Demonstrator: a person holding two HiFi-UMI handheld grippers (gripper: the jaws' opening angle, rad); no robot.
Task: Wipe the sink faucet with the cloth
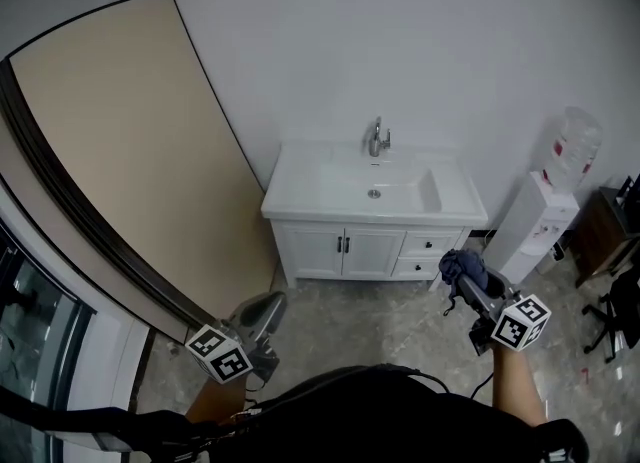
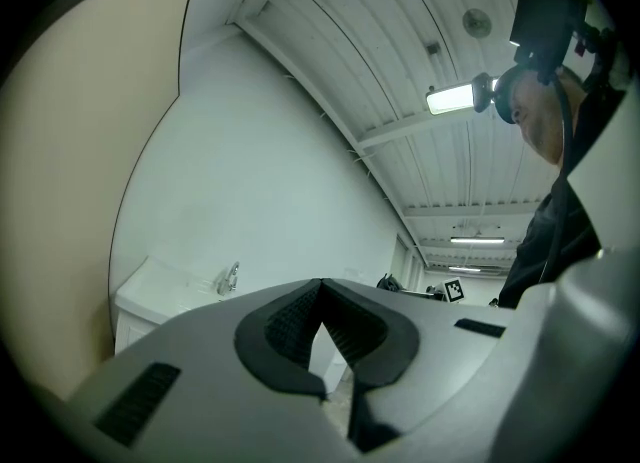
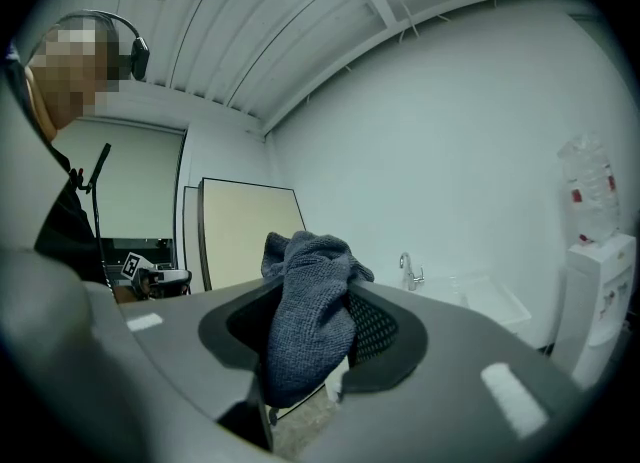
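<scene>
R hand-held gripper is clenched on the cloth. Cloth is dark blue-grey and bunched; it sticks up past the jaw tips and hangs down between the pads. Gripper + cloth are up in the air, well apart from the sink, touching nothing else.

L hand-held gripper: jaws together at the tips, nothing between them. It's low at the person's left side, also in the air.

Faucet is chrome, upright at the back edge of the white basin, close to the wall. Basin sits in a white vanity cabinet, doors left, drawers right. Both grippers are on the near side of the cabinet w/ grey floor between.

Tall beige panel leans on the wall left of the cabinet. Water dispenser w/ bottle on top stands to its right. Faucet shows small and far off in both gripper views.
</scene>
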